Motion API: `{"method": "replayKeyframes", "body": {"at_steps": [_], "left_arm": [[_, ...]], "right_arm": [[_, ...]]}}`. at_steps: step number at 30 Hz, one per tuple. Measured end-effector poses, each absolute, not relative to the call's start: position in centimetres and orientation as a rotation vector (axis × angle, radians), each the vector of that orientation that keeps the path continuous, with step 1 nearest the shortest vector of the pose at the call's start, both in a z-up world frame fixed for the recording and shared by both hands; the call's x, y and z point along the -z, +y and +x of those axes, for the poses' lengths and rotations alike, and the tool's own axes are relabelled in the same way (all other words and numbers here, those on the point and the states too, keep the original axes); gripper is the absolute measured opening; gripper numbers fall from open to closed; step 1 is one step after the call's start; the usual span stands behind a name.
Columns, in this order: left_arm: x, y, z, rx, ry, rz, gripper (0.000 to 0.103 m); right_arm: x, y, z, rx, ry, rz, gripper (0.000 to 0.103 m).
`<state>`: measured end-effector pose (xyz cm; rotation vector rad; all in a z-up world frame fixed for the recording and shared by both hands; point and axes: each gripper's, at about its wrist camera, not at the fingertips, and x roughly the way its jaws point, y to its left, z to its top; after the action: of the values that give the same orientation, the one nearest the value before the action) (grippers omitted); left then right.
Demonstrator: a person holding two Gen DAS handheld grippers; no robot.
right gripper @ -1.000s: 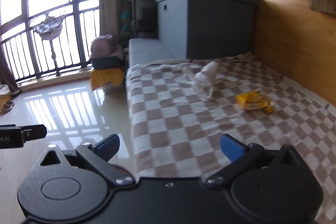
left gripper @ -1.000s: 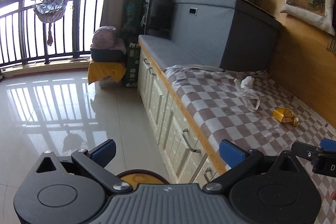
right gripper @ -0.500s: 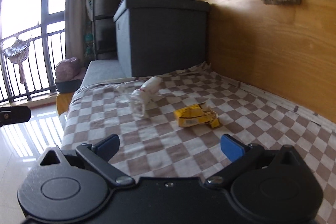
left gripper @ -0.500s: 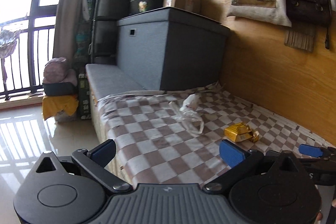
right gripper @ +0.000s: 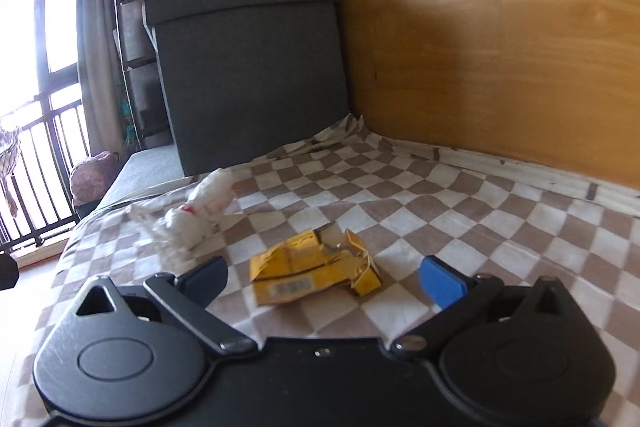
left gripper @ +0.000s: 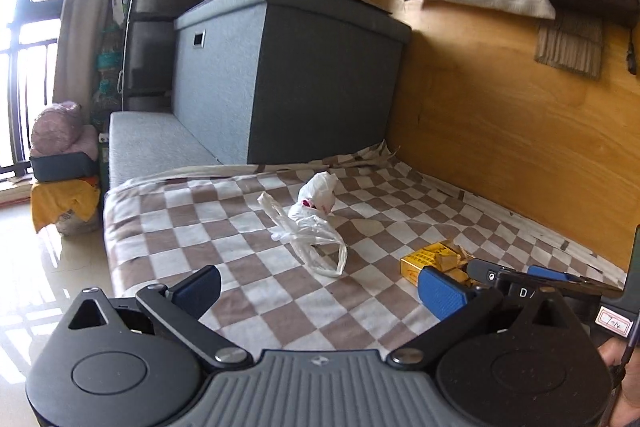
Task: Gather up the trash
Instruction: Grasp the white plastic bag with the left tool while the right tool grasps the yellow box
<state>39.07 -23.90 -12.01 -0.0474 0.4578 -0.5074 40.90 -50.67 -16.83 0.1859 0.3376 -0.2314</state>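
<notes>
The checked cloth (left gripper: 224, 227) covered a wide, low platform that ran along the wooden wall (left gripper: 500, 131), with a big grey storage box (left gripper: 288, 75) standing at its far end. It was hard to tell whether this platform was a bed or a bench. On the cloth lay two pieces of trash, near each other but not touching: a crumpled white plastic bag (left gripper: 312, 223) closer to the grey box, and a torn yellow carton (right gripper: 312, 267) closer to the cameras. No bin or trash bag for collecting was visible in either view. The right claw (right gripper: 322, 277) hung low over the cloth with its two fingers wide apart and nothing between them, and the yellow carton sat just in front of the gap, almost centred. The left claw (left gripper: 318, 287) was also spread open and empty, held a little further back, with the plastic bag ahead of it. In my judgement the step in hand was the approach to the first piece of trash, most likely the carton for the right claw. The next move would call for going forward and down until the fingers stood on both sides of the carton, then closing gently, because the carton was torn and flat and could slide on the soft cloth.
</notes>
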Motion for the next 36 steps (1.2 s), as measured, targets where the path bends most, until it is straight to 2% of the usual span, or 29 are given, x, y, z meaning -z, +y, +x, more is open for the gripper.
{"method": "replayKeyframes", "body": {"at_steps": [7,16,30,31,33,35,36], "left_arm": [[14.3,-25.7,44.8,0.498,0.539,-0.155,0.103],[15.9,-29.0,51.7,0.450,0.615,-0.229,0.103],[17.3,-33.9,56.5,0.339,0.596,-0.074,0.102],[17.4,-34.0,56.7,0.337,0.595,-0.074,0.101],[17.6,-34.2,57.1,0.328,0.593,-0.073,0.089],[18.0,-34.3,57.4,0.313,0.613,-0.075,0.070],[18.2,-34.4,57.5,0.308,0.620,-0.072,0.066]], "right_arm": [[17.5,-53.2,44.4,0.141,0.341,0.169,0.103],[18.7,-55.1,48.1,-0.043,0.440,0.281,0.103],[18.9,-51.9,49.5,-0.013,0.532,0.086,0.103],[18.9,-51.8,49.6,-0.006,0.533,0.081,0.103],[18.9,-51.9,49.6,0.008,0.538,0.084,0.103],[18.9,-52.2,49.5,0.010,0.532,0.102,0.100],[18.9,-52.4,49.4,0.013,0.528,0.111,0.099]]}}
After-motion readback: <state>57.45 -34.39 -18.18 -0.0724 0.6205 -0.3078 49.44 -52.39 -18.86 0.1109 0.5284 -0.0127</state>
